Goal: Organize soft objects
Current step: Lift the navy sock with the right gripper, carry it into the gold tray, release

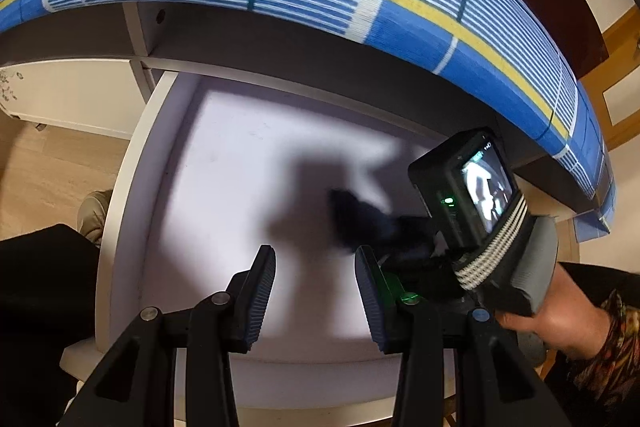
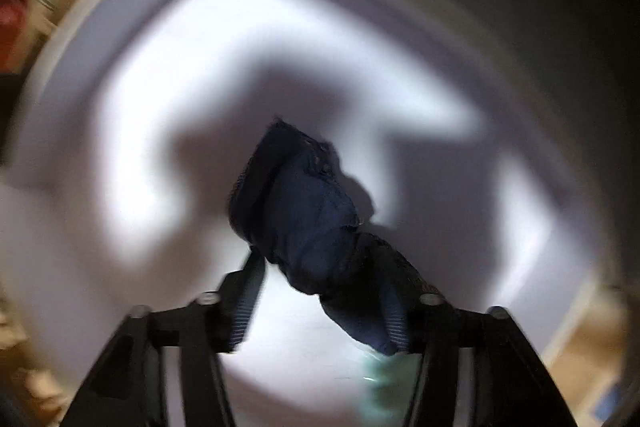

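right gripper over white drawer, dark blue cloth draped at its one o'clock finger, jaws apart, left gripper narrow, empty

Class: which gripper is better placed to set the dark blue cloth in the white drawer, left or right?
Right. The right gripper already has the dark blue cloth between its fingers above the white drawer; the left gripper is empty.

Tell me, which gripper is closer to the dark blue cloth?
Right. The dark blue cloth hangs between the right gripper fingers, against one finger. The left gripper hovers beside it over the white drawer, with nothing between its fingers.
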Action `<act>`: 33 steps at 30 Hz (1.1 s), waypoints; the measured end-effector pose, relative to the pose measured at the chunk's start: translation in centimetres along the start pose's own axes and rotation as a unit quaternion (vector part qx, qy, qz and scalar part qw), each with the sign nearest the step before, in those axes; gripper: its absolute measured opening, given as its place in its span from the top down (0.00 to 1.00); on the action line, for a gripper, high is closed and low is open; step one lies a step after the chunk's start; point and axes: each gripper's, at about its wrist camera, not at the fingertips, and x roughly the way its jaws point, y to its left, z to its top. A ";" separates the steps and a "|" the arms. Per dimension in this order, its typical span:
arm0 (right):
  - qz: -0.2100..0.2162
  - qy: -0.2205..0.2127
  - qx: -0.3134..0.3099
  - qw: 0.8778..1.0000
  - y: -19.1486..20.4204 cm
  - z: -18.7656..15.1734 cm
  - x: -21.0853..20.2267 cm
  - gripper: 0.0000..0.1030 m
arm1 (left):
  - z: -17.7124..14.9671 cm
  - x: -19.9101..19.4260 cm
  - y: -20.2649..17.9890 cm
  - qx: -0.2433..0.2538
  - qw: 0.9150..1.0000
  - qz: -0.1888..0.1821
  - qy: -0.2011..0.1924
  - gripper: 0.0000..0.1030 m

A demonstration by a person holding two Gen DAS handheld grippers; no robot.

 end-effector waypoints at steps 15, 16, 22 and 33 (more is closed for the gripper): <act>-0.060 0.008 -0.163 0.985 4.3 -3.9 1.3 0.57 | -0.1 -0.2 2.2 -0.047 0.999 0.026 0.005 0.60; -0.050 0.012 -0.147 0.988 4.1 -3.8 1.2 0.61 | 0.0 -0.3 2.1 -0.047 0.999 0.027 0.005 0.60; 0.038 0.031 -0.027 0.998 2.2 -2.1 -1.3 0.67 | 0.2 -0.1 2.3 -0.051 0.998 0.031 0.008 0.60; 0.124 -0.004 0.029 0.992 -0.7 -5.3 -8.9 0.67 | 0.2 -1.3 2.4 -0.058 0.998 0.015 -0.009 0.60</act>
